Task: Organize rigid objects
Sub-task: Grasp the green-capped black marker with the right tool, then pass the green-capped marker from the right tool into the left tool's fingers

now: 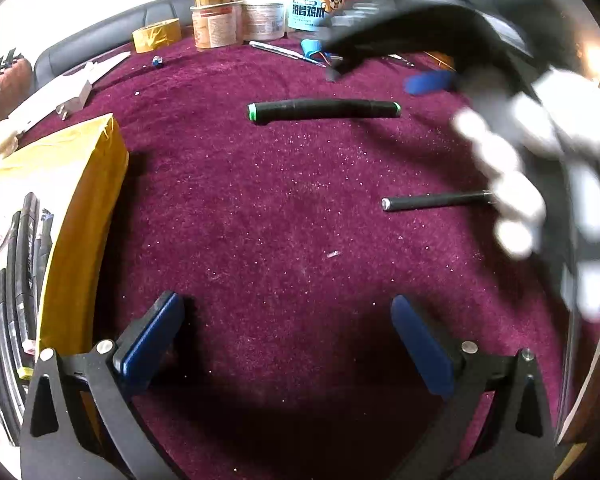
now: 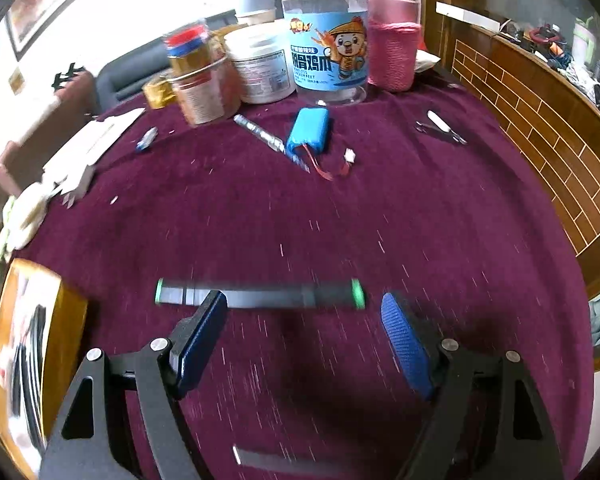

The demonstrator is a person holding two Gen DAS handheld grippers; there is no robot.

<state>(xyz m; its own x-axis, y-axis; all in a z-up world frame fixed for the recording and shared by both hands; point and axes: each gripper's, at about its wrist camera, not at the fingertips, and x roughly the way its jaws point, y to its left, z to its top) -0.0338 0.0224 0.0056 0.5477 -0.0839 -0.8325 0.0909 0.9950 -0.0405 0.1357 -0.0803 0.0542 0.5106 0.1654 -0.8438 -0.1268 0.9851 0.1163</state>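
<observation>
Both grippers are spread wide and empty — the left gripper (image 1: 284, 316) low in its frame, the right gripper (image 2: 304, 316) low in its own. The black tube (image 2: 260, 294) lies on the purple cloth (image 2: 440, 220) just beyond the right fingertips; a thinner rod (image 1: 436, 201) rests at center right of the left view.

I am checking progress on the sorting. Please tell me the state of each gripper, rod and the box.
left gripper: open, empty, above the cloth.
right gripper: open, empty, fingers near the green-capped rod.
green-capped rod: lying flat on the cloth, not held.
thin black rod: lying flat, not held.
yellow box: open, holding dark rods.
</observation>
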